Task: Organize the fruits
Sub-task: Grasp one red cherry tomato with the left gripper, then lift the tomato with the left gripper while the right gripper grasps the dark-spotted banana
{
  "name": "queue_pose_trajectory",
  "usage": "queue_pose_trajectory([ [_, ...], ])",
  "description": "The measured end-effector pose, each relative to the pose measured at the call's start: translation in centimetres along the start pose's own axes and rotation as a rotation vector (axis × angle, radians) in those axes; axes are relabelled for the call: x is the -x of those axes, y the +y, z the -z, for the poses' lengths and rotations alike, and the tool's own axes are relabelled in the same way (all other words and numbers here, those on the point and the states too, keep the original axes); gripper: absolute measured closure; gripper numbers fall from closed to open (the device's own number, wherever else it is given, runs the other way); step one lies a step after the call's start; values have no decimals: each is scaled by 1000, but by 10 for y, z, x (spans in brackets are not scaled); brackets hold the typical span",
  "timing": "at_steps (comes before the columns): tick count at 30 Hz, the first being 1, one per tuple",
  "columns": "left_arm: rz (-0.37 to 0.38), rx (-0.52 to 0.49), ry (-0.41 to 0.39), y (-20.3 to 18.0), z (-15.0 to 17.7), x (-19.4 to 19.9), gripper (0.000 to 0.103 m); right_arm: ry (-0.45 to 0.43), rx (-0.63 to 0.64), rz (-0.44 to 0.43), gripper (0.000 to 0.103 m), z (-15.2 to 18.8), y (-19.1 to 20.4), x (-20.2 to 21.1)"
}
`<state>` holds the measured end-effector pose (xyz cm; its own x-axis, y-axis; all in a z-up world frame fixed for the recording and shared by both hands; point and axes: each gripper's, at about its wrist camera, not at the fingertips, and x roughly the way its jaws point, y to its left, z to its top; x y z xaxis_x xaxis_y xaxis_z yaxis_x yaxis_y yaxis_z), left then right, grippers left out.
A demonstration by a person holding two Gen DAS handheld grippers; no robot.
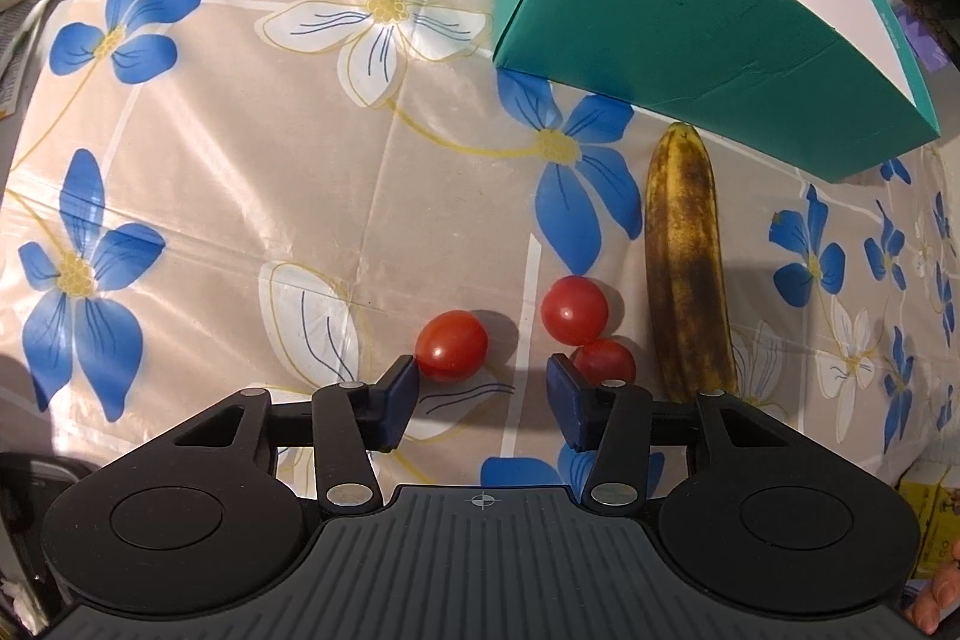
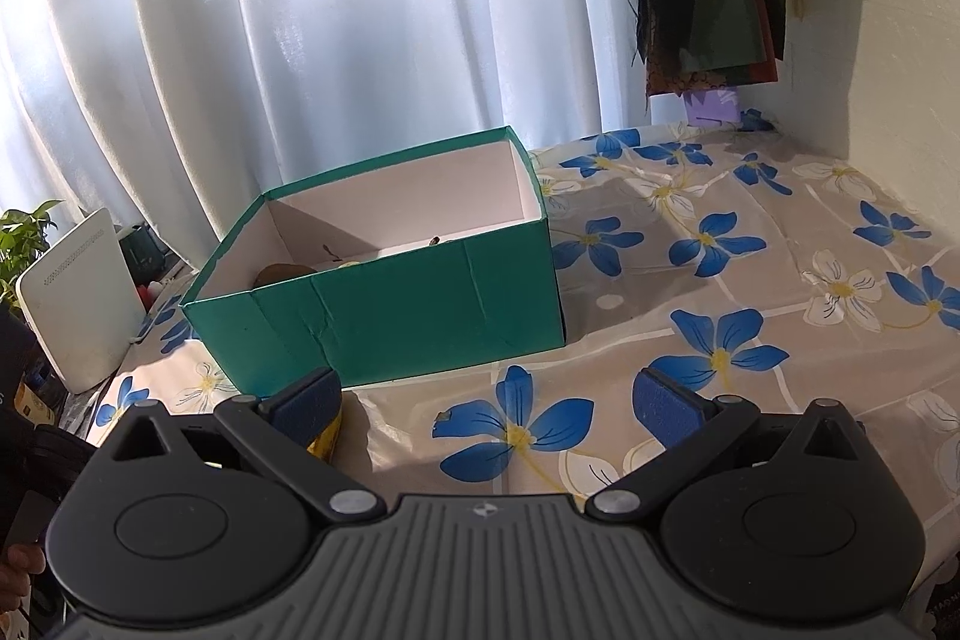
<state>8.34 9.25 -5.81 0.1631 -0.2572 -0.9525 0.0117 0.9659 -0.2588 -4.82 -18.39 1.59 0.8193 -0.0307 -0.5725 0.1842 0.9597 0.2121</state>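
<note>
Tomatoes: three cherry tomatoes (image 1: 451, 345) beside a spotted banana (image 1: 684, 268).
Left gripper (image 1: 480, 376): jaws part-spread, gripping nothing.
Right gripper (image 2: 486, 400): spread wide, empty, facing green box (image 2: 384, 316).

left wrist view looks steeply down, close over the floral tablecloth (image 1: 240, 160), own fingers at bottom edge, teal box (image 1: 690, 40) at upper right, seen from its outer corner. right wrist view sits lower and faces more level across the table toward the white curtain (image 2: 360, 10), box mid-distance. shared: teal box and tablecloth.
</note>
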Motion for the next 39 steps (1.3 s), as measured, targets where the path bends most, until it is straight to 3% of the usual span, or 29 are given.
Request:
queue_pose_trajectory([
  [13, -20, -13, 12, -2, -5, -3, 61, 13, 11, -12, 0, 0, 3, -4],
  [18, -32, -18, 13, -3, -7, -3, 73, 24, 15, -17, 0, 0, 5, -7],
  [22, -41, -28, 8, -4, -5, -2, 74, 34, 23, -18, 0, 0, 7, -10],
  [28, -1, -46, -88, -11, 3, 29, 74, 111, 97, -42, 0, 8, 21, -27],
  [35, 56, -80, -193, -23, 12, 67, 74, 192, 284, -91, 0, 26, 70, -64],
  [39, 64, -101, -222, -28, 15, 77, 74, 236, 329, -105, 12, 30, 92, -87],
])
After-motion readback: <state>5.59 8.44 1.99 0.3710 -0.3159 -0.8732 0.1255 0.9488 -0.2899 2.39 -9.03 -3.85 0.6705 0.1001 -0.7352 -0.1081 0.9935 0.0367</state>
